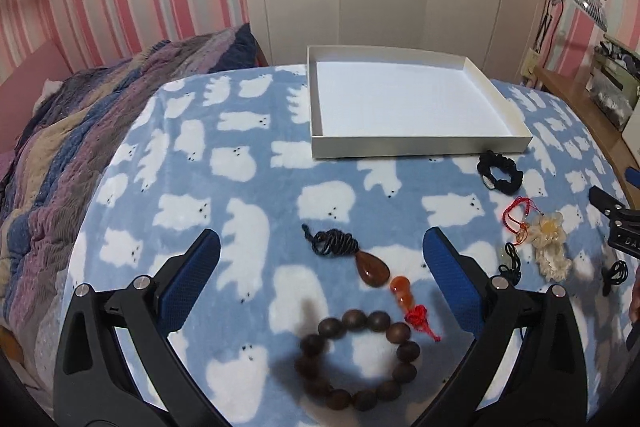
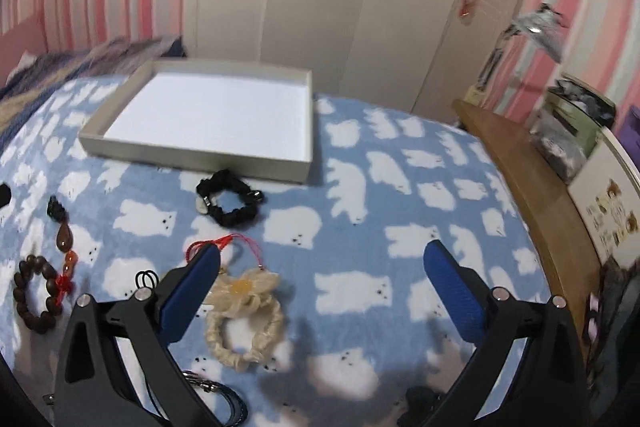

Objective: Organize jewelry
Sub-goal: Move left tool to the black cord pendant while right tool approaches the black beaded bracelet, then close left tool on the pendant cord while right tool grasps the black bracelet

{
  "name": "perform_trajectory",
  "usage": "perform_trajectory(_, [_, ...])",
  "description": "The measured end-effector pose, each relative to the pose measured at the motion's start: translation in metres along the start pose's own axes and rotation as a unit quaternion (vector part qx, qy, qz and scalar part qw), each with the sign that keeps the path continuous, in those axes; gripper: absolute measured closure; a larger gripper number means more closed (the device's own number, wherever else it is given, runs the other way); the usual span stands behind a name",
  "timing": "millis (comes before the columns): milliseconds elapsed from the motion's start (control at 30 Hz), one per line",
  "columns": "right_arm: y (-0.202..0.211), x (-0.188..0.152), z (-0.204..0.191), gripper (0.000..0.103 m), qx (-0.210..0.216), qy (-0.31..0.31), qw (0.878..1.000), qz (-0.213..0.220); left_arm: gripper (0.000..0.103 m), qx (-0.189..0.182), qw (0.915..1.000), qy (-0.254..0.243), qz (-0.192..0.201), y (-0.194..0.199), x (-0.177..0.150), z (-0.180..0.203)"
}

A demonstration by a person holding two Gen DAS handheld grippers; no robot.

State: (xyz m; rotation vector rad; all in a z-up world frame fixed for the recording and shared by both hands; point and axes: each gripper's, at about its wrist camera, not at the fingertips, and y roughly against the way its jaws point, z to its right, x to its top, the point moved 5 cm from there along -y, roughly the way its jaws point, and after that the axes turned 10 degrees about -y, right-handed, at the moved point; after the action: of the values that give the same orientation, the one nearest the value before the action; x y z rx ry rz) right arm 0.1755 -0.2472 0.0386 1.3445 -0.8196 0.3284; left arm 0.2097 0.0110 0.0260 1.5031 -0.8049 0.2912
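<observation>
Waiting empty near the bed's far edge, the white tray (image 1: 416, 139) is holding nothing; the bead bracelet (image 1: 356, 359), amber pendant (image 1: 372, 269), black scrunchie (image 2: 228, 201) and cream scrunchie (image 2: 244, 315) are all lying loose on the blanket (image 1: 248, 211). Left tongs (image 1: 320, 283) and right tongs (image 2: 320, 287) are gaping wide, gripping nothing.

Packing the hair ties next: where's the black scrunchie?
The black scrunchie lies on the blanket just before the white tray's near wall, beyond the cream scrunchie.

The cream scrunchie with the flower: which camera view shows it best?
The right wrist view shows the cream scrunchie best: it lies close and large on the blanket, its whole loop visible. The left wrist view shows it small and squashed near the right edge.
</observation>
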Motion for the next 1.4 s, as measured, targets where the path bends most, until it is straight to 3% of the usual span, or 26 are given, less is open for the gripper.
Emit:
perform_trajectory(100, [-0.017,0.008,-0.008,0.002,0.034,0.003,0.998,-0.046,0.003,-0.002,0.9996,-0.012,-0.026,-0.010,0.010,-0.001])
perform_trajectory(167, [-0.028,0.013,-0.009,0.002,0.028,0.007,0.998,-0.062,0.004,-0.003,0.9994,-0.007,-0.035,-0.019,0.016,-0.005])
perform_trajectory(300, [-0.042,0.027,-0.006,0.003,0.011,0.000,0.998,-0.055,0.025,-0.011,0.9982,0.006,-0.059,-0.036,0.015,-0.010])
perform_trajectory(467, [-0.059,0.039,-0.008,0.027,0.038,-0.011,0.996,-0.080,0.026,-0.063,0.9891,0.047,-0.124,-0.067,0.001,-0.015])
perform_trajectory(533, [-0.068,0.042,-0.015,0.030,0.048,-0.008,0.994,-0.093,0.026,-0.069,0.9869,0.063,-0.132,-0.073,-0.001,-0.016])
perform_trajectory(667, [-0.087,0.037,-0.025,0.048,0.057,0.003,0.991,-0.118,0.026,-0.071,0.9844,0.064,-0.148,-0.080,-0.006,-0.006])
perform_trajectory(733, [-0.096,0.033,-0.028,0.053,0.063,0.000,0.989,-0.132,0.035,-0.069,0.9827,0.059,-0.161,-0.087,-0.008,0.001])
perform_trajectory(800, [-0.103,0.030,-0.029,0.054,0.069,-0.003,0.987,-0.144,0.045,-0.074,0.9798,0.061,-0.176,-0.095,-0.011,0.005])
perform_trajectory(1033, [-0.113,0.030,-0.028,0.054,0.076,-0.011,0.985,-0.153,0.047,-0.076,0.9750,0.077,-0.194,-0.117,-0.014,0.003])
perform_trajectory(1100, [-0.115,0.029,-0.031,0.054,0.077,-0.009,0.985,-0.156,0.054,-0.077,0.9739,0.077,-0.199,-0.120,-0.014,0.005])
perform_trajectory(1400, [-0.131,0.028,-0.042,0.054,0.086,-0.004,0.982,-0.170,0.065,-0.074,0.9749,0.068,-0.198,-0.118,-0.013,0.006])
